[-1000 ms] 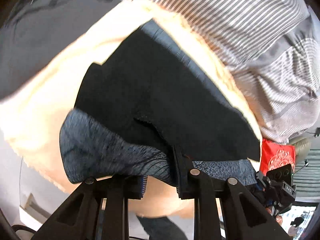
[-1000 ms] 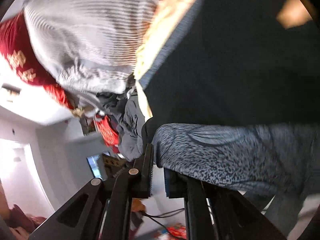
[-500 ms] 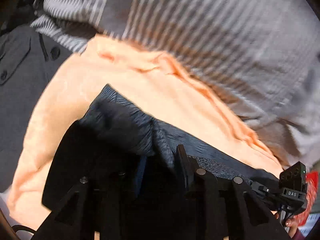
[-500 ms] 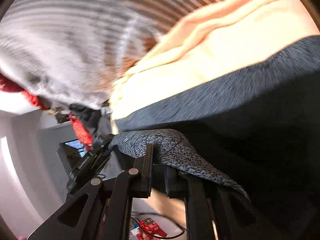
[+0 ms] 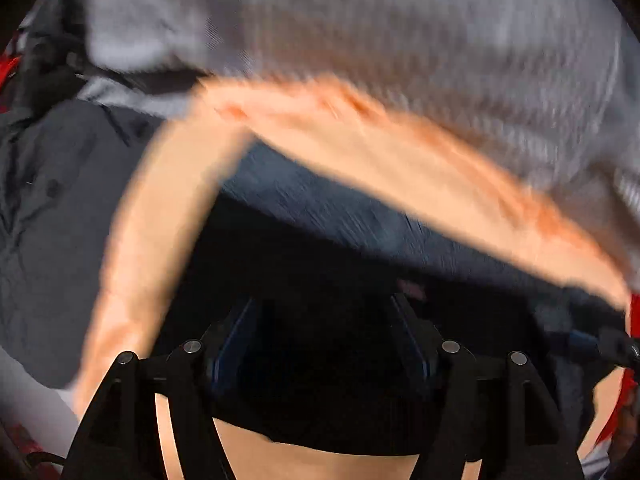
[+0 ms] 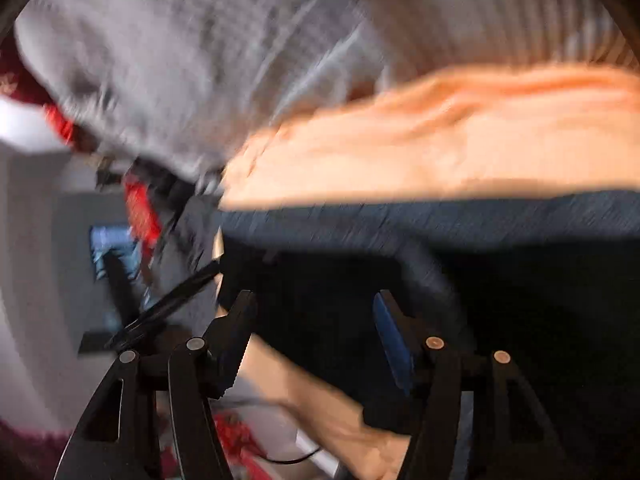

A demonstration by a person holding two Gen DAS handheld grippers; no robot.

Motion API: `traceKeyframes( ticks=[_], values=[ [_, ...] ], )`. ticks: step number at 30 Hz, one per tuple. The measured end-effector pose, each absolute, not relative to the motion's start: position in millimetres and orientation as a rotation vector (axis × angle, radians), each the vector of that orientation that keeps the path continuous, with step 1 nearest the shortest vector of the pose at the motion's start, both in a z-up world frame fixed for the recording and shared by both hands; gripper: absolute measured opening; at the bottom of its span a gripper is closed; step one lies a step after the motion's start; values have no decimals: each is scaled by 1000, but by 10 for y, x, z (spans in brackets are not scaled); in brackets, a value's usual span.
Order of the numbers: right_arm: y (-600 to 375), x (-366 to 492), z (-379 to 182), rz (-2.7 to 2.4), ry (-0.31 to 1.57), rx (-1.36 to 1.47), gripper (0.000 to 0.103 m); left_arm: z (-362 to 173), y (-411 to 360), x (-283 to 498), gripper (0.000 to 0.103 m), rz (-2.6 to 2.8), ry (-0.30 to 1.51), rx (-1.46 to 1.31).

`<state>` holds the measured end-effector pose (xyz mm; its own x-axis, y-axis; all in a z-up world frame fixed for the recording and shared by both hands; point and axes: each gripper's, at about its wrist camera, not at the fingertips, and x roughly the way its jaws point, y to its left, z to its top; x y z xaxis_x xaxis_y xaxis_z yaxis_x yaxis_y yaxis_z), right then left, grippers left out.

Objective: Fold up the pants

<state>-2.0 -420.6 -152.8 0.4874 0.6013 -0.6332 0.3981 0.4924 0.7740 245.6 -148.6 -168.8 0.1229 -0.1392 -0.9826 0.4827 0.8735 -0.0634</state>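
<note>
The pants point(image 5: 320, 208) lie folded on a peach blanket point(image 5: 160, 240), black with a blue-grey patterned layer along the far edge. My left gripper point(image 5: 320, 320) points down over the black cloth. Its jaws are opening, and the pads stand apart from the fabric that lies below and between them. In the right wrist view the pants point(image 6: 520, 300) fill the right half. My right gripper point(image 6: 314, 312) hangs over their left edge, its jaws opening too, with dark cloth between the fingers but not pinched. Both views are blurred by motion.
Grey striped bedding point(image 5: 360, 40) is bunched beyond the blanket point(image 6: 440, 140). A dark grey garment point(image 5: 48, 200) lies to the left. Off the bed's edge are red items point(image 6: 140, 208) and a lit screen point(image 6: 112, 244).
Both grippers were shut on the patterned end of the pants and carried it forward over the black part. Both now stand apart, and the cloth lies loose on the pants.
</note>
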Motion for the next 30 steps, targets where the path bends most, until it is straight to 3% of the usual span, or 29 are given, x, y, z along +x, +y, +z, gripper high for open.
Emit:
traceKeyframes(
  ticks=[3, 5, 6, 8, 9, 12, 22, 30],
  values=[
    [-4037, -35, -1855, 28, 1282, 957, 63, -1929, -1727, 2196, 73, -407, 1289, 458],
    [-4144, -157, -1946, -66, 1290, 934, 39, -1900, -1786, 2159, 73, -402, 1285, 484],
    [-4218, -252, -1899, -83, 1245, 983, 35, -1882, -1789, 2157, 73, -413, 1303, 480],
    [-4308, -445, -1735, -122, 1163, 1011, 37, -1816, -1781, 2116, 73, -445, 1339, 486],
    [-4337, -555, -1640, -144, 1135, 998, 42, -1772, -1790, 2063, 73, -459, 1337, 503],
    [-4355, -965, -1336, -261, 1063, 942, 70, -1633, -1875, 1717, 73, -561, 1341, 538],
    [-4114, -3165, -1234, -637, 979, 1152, 71, -1661, -2481, 231, 73, -982, 1564, 506],
    [-3369, -4448, -1764, -905, 848, 1445, 71, -1779, -2660, -209, 73, -1109, 1628, 497]
  ],
)
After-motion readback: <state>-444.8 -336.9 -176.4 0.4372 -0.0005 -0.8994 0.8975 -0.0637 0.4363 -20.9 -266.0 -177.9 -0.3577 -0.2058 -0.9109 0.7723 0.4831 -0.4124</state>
